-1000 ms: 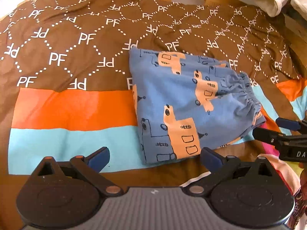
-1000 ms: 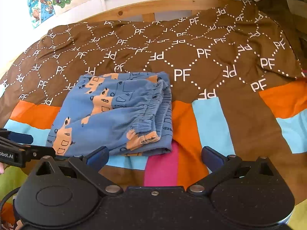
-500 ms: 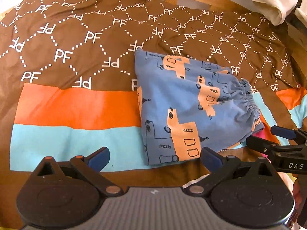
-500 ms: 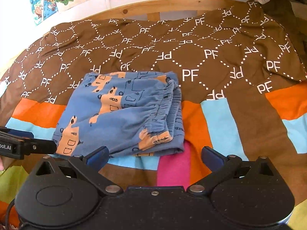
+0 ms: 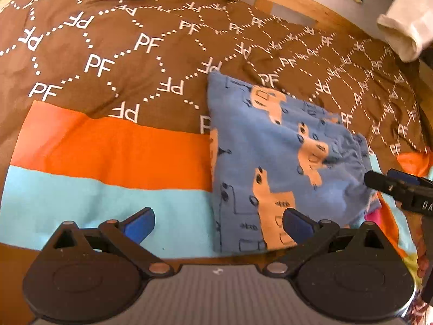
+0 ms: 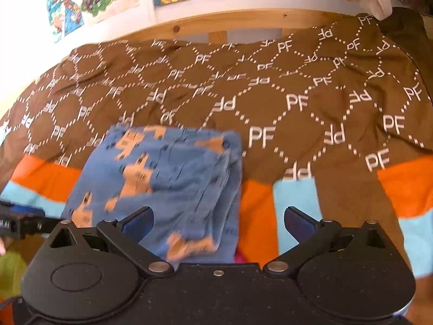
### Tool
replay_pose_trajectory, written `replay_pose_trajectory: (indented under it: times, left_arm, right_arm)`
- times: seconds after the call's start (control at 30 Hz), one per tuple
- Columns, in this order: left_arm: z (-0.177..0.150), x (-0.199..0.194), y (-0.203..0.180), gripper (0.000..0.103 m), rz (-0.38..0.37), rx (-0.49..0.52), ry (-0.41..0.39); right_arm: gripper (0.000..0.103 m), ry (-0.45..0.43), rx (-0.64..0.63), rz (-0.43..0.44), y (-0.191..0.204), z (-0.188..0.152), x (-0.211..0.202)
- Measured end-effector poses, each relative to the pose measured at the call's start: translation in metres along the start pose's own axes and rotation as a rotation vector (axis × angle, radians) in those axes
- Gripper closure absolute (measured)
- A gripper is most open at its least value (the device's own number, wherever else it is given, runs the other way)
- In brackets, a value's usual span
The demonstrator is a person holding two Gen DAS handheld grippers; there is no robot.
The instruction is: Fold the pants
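Pants point(image 5: 273, 162), blue with orange print, lie folded on the brown PF bedspread point(image 5: 113, 62) near its striped front edge; I see my left gripper point(image 5: 216, 220) and right gripper point(image 6: 217, 218) both spread wide, holding nothing, hovering over the pants' near edge.

Bare bedspread point(image 5: 113, 146) left of the folded pants point(image 5: 270, 162) is wide & flat, w/ nothing on it; same to the right of them in right wrist view point(image 6: 338, 140). Far side ends at the wooden bed rail point(image 6: 216, 24), wall right behind. White cloth point(image 5: 406, 27) hangs over the far right corner. Left gripper point(image 5: 217, 220) spread wide, one finger over the pants' near edge; right gripper point(image 6: 217, 220) also spread, hanging over their near right corner. Each gripper's tip pokes in beside the pants, narrowing the near side.
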State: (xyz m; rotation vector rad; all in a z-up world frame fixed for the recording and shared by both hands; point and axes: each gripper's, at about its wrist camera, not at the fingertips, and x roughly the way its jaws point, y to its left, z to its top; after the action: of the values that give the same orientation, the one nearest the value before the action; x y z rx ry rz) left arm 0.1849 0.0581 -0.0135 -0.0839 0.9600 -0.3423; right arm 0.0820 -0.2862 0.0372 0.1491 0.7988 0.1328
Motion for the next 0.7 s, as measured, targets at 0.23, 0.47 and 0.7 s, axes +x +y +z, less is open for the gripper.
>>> replay_pose_trajectory:
  times: [0.23, 0.47, 0.7]
  left_arm:
    - [0.005, 0.008, 0.009, 0.0, -0.086, -0.03, -0.116]
    - [0.015, 0.026, 0.025, 0.0, -0.267, -0.179, -0.124]
    - [0.018, 0.034, 0.038, 0.0, -0.394, -0.249, -0.114]
  right_arm:
    - [0.001, -0.005, 0.02, 0.091, -0.019, 0.021, 0.028]
    - [0.001, -0.051, 0.233, 0.35, -0.06, 0.016, 0.076]
    - [0.0, 0.04, 0.225, 0.561, -0.061, 0.033, 0.103]
